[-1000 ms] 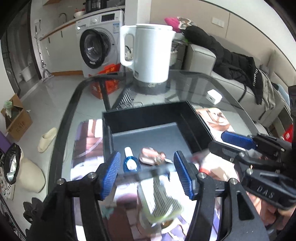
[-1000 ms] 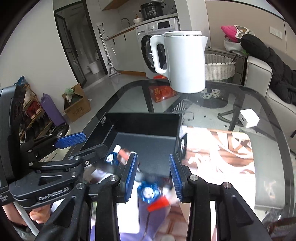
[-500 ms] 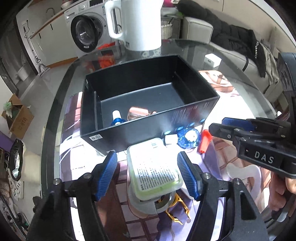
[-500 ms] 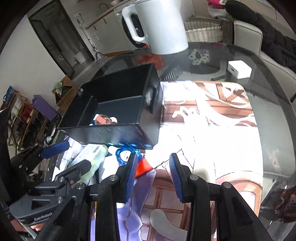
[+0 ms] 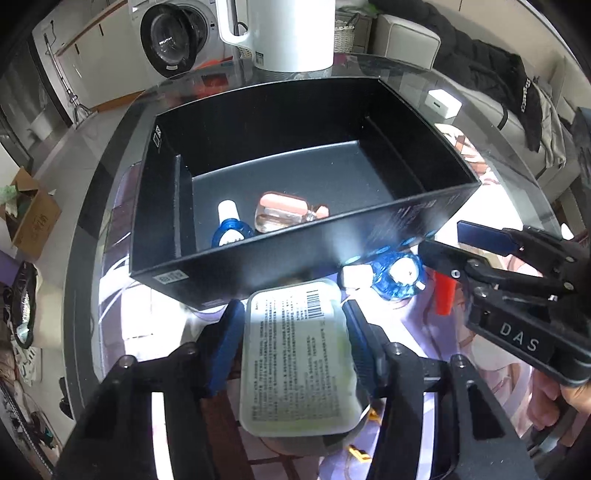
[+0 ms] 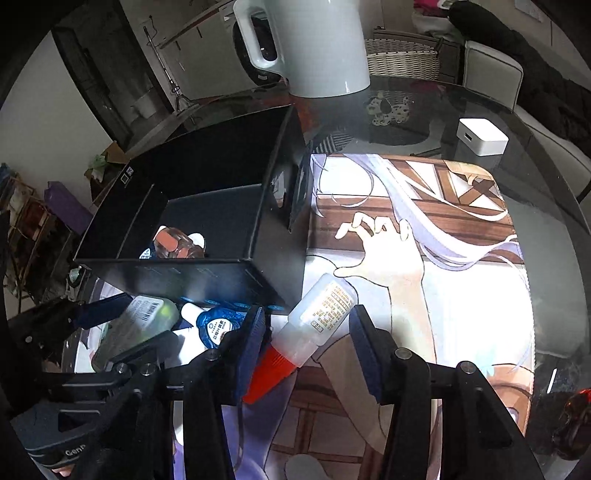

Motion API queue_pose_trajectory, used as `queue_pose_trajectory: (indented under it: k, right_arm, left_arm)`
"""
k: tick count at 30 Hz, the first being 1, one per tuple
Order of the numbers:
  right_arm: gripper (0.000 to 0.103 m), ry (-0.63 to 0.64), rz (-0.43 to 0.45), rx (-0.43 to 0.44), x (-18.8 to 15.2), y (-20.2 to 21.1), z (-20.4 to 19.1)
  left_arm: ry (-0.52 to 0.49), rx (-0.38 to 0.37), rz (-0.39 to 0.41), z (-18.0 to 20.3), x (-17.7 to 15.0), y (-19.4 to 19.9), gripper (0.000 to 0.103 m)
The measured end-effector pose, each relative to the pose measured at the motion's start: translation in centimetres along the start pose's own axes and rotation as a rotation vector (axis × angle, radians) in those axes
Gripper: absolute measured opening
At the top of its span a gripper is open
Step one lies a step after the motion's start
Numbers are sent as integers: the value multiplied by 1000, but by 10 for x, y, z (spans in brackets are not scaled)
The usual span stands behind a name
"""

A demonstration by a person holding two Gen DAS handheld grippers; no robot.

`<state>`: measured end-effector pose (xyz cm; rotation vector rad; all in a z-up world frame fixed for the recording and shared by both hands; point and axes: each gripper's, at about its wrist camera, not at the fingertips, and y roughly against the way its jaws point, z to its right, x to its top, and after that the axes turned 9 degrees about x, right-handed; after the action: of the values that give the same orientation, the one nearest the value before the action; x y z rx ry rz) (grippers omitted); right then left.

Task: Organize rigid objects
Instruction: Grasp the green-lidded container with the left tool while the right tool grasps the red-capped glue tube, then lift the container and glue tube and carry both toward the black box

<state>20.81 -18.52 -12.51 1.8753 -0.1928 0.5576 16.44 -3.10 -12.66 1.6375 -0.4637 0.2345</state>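
A black open box (image 5: 369,236) (image 6: 207,269) stands on the glass table. Inside it lie a pink glass bottle (image 5: 282,214) and a blue round bottle (image 5: 229,230). My left gripper (image 5: 293,332) is open and straddles a flat pale-green container with a printed label (image 5: 295,354), which also shows in the right wrist view (image 6: 136,325). A second blue round bottle (image 5: 397,273) (image 6: 218,326) lies in front of the box. My right gripper (image 6: 306,343) is open around a clear glue bottle with a red cap (image 6: 314,317); the cap (image 5: 443,295) shows in the left wrist view.
A white kettle (image 5: 280,33) (image 6: 306,44) stands behind the box. A white charger block (image 6: 482,136) (image 5: 443,103) sits at the far right of the table. An illustrated mat (image 6: 424,258) covers the table's near right side. A sofa with dark clothes (image 5: 498,74) is beyond.
Both grippers have dropped lower and closer to the table. The left fingers now flank the green container; the right fingers now flank the glue bottle.
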Motion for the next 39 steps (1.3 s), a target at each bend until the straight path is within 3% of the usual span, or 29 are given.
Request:
queue_pose_trajectory:
  k: [5, 10, 15, 18, 23, 30, 32, 35, 39]
  right_arm:
    - [25, 88, -19, -5, -15, 4, -4]
    - [21, 137, -51, 48, -34, 13, -6]
    - [21, 202, -98, 91, -60, 23, -22]
    - [21, 254, -99, 69, -70, 22, -35]
    - [22, 278, -96, 28, -64, 13, -39]
    - [22, 307, -88, 6, -59, 9, -40]
    - [22, 307, -86, 11, -60, 9, -39]
    - [22, 310, -86, 11, -60, 10, -39]
    - [22, 320, -85, -7, -62, 9, -42]
  left_arm:
    - [20, -15, -2, -11, -10, 7, 51]
    - [45, -20, -2, -23, -25, 16, 51]
    - [36, -11, 6, -31, -40, 23, 51]
    - [20, 3, 18, -34, -46, 23, 52]
    - [22, 24, -8, -39, -50, 9, 55]
    - [36, -10, -23, -47, -54, 10, 57]
    - [26, -9, -21, -48, -58, 12, 64]
    - [9, 5, -13, -47, -62, 11, 65]
    - [9, -2, -13, -47, -64, 12, 55]
